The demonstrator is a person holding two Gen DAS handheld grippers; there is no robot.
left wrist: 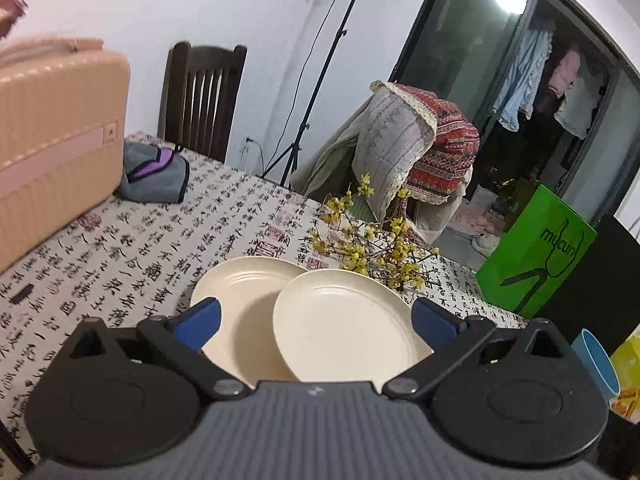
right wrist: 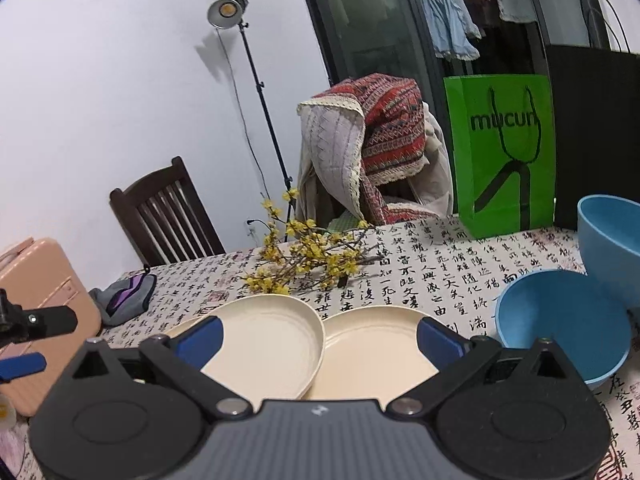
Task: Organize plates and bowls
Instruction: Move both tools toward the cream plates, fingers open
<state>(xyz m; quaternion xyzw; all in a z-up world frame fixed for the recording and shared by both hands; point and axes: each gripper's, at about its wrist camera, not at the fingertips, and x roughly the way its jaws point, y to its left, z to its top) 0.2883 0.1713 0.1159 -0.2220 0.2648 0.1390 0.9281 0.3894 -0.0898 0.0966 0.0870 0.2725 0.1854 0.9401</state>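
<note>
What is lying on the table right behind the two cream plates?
A bunch of twigs with yellow flowers lies just behind the cream plates, on the calligraphy tablecloth. The plates' far rims hide the nearest flowers, so whether they touch cannot be told.

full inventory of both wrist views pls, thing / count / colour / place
plates: 2, cream, on the tablecloth in front of both claws, rims overlapping
bowls: 2, blue, right of the plates
flowering branches: 1 bunch, yellow, behind the plates
paper bag: 1, green, far table edge
suitcase: 1, peach, left end of the table
pouch: 1, grey and purple, beside the suitcase
chair: 1, dark wood, behind the table
draped chair: 1, red-patterned cloth, far side
light stand: 1, black, by the wall
left claw: open, blue pads, empty
right claw: open, blue pads, empty
</note>
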